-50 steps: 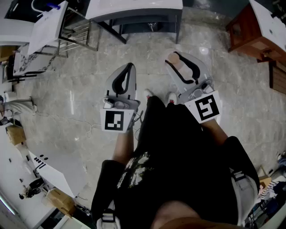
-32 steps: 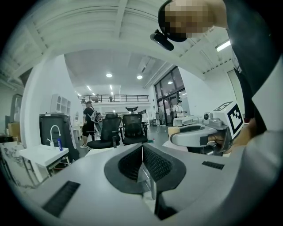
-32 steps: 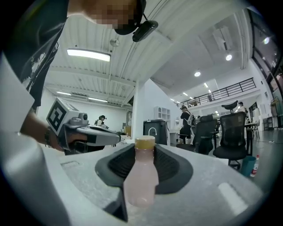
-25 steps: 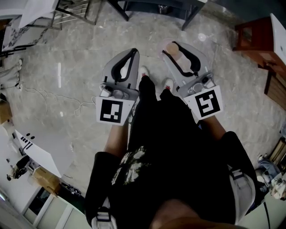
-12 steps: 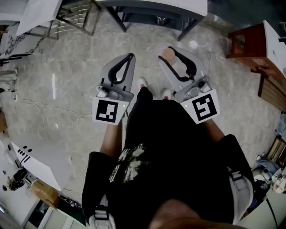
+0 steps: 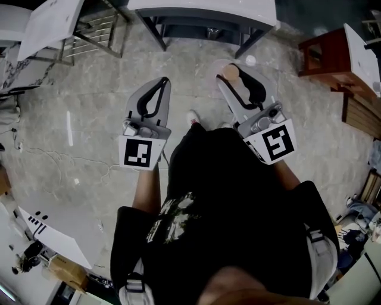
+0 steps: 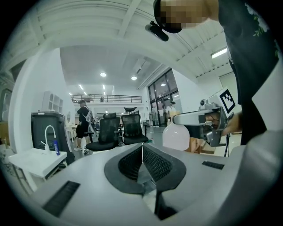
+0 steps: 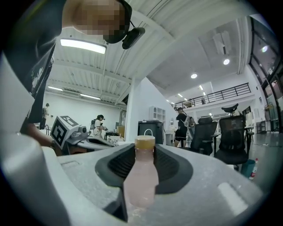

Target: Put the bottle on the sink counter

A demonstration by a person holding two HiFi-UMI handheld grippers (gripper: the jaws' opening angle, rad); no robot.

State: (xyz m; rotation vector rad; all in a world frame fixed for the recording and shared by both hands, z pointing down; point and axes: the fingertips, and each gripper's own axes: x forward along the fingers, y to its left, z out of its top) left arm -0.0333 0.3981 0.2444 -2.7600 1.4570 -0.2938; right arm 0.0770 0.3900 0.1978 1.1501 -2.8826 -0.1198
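So the grey marble floor [image 6: 89, 119] fills most of the head view, with a white-topped bench [image 6: 202, 7] on a dark frame along the top edge and a reddish wooden cabinet [image 6: 321, 50] off to the right. The person in the black shirt [image 6: 238, 196] stands in the middle and holds both tools out over the floor, well short of that bench. The left tongs [image 6: 162, 80] are fully closed, ribbed pads meeting in a thin line with nothing between them, which is really clear in the left gripper view [image 7: 142, 145]. The right tongs [image 6: 241, 80] are partly open and clamped on the bottle [image 6: 238, 90], a pad pressing on each side of it. The bottle [image 8: 141, 176] is pale pink with a tan cap and sits right down the middle of the right tongs [image 8: 144, 148]. Its long axis runs along the jaws, with the cap pointing forward, away from the person, up by the jaw tips.
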